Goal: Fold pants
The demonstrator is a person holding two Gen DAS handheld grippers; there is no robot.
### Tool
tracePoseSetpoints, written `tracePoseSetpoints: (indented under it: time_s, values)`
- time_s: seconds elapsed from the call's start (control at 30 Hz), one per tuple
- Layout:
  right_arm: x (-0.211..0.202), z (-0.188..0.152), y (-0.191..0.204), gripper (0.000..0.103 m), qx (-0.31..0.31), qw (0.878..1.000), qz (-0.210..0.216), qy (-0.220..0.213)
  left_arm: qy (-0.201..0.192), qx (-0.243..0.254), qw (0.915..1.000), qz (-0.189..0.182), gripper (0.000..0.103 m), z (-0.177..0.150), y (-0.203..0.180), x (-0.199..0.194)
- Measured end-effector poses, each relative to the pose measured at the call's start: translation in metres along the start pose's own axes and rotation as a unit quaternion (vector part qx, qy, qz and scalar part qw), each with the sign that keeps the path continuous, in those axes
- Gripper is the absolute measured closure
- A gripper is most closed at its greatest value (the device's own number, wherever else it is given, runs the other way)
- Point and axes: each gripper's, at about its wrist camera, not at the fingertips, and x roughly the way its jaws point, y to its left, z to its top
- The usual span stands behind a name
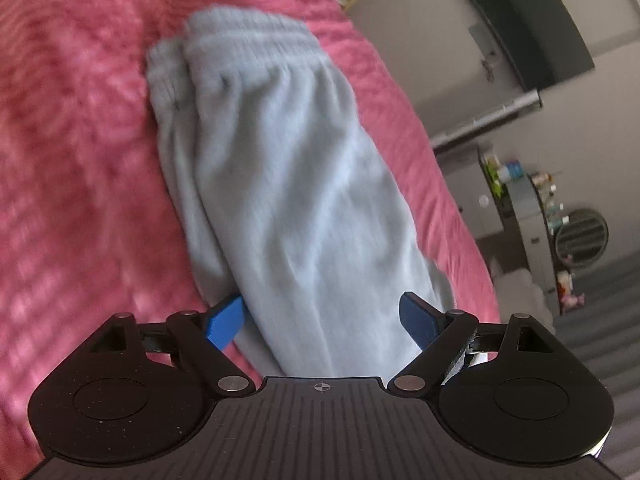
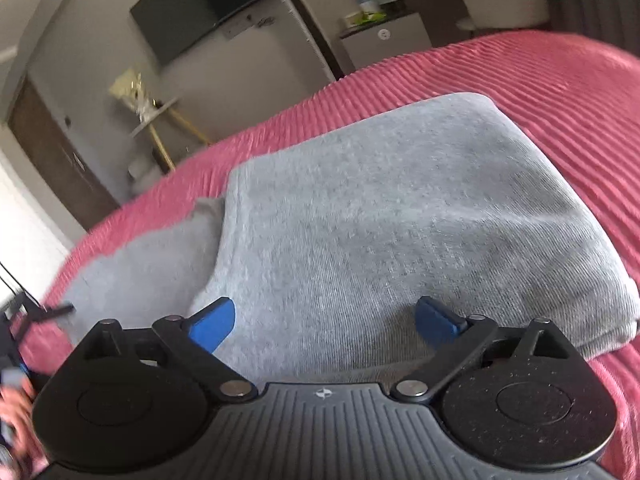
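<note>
**Grey pants folded on the pink bedspread**

The grey pants (image 1: 280, 184) lie folded on the pink bedspread (image 1: 80, 160), waistband at their far end in my left view. My left gripper (image 1: 324, 322) stands spread wide, its blue fingers (image 1: 224, 322) either side of the near end, pressing nothing. My right gripper (image 2: 326, 324) gapes open above the folded bundle (no containers on the bedspread).

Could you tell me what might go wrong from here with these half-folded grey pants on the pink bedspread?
1. An under layer sticks out beside the top fold of the pants, so folding again may leave uneven edges.
2. Both the left gripper and right gripper stand open over thick fabric; a shallow pinch may catch only the top layer.
</note>
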Motion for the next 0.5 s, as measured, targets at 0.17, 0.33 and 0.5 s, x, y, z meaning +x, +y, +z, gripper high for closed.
tracePoseSetpoints:
  time_s: [0.17, 0.33, 0.5]
  values:
    - [-0.002, 0.005, -0.015, 0.006, 0.052, 0.998, 0.03, -0.01, -0.041, -0.023, 0.9988, 0.014, 0.014, 0.027, 0.021, -0.006]
    - [-0.001, 0.005, -0.017, 0.006, 0.055, 0.998, 0.032, -0.014, -0.036, -0.027, 0.998, 0.045, 0.014, 0.041, 0.032, -0.004]
    - [0.0, 0.006, -0.018, 0.006, 0.058, 0.998, 0.033, -0.014, -0.041, -0.038, 0.9982, 0.019, 0.014, 0.052, 0.049, 0.001]
